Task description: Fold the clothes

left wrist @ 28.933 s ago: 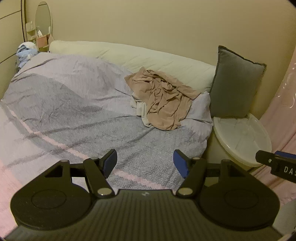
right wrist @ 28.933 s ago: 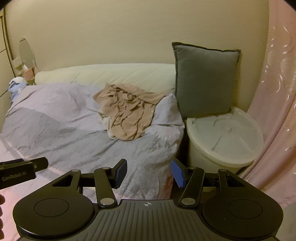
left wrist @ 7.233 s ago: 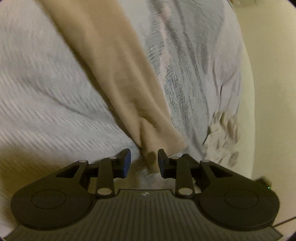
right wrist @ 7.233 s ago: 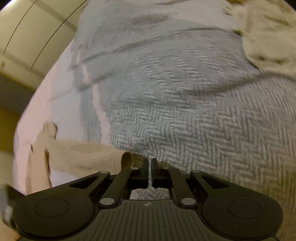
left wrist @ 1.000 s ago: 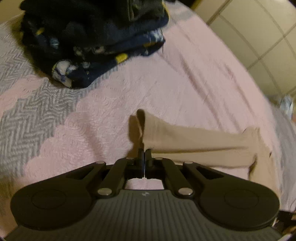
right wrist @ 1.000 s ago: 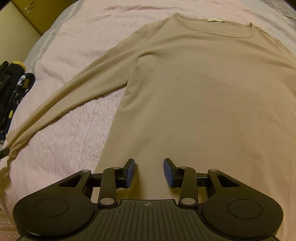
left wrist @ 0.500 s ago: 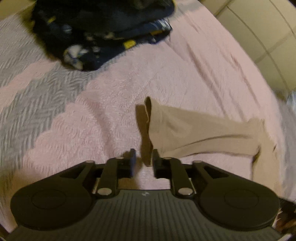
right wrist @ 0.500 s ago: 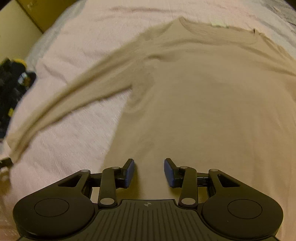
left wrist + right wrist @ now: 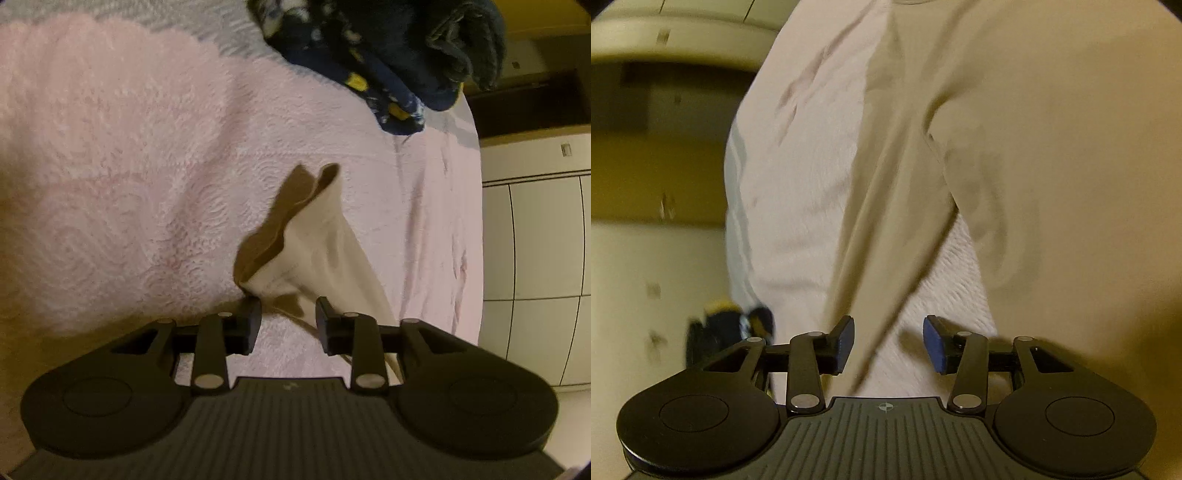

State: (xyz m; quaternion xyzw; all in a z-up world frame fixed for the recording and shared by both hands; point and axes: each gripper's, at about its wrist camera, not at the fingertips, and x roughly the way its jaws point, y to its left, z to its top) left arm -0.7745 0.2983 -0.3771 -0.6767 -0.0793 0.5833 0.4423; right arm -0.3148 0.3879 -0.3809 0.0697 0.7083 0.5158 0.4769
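Step in hand, by the look of it: laying out the long sleeve before a fold; next move calls for a fresh pinch on that sleeve and a carry across onto the body of the shirt, kept flat and free of twist.

Nearest in the left wrist view, left gripper (image 9: 288,319) with jaws opening, spread apart, pads clear of cloth though the sleeve cuff (image 9: 314,229) lies just beyond and partly between them; cuff resting rumpled on the pink bedspread (image 9: 110,166); farther off, toward the right, a dark patterned bundle of clothes (image 9: 391,62) at the bed's edge; beyond that, pale cupboard doors (image 9: 535,240).

Nearest in the right wrist view, right gripper (image 9: 888,341) likewise opening, jaws wide, nothing pressed; sleeve running between them without contact; beyond, the beige shirt (image 9: 1052,147) spread flat, filling the right and far side.

Shown only from the left: cuff end. Shown only from the right: armpit seam, shirt body, neckline at the far edge.
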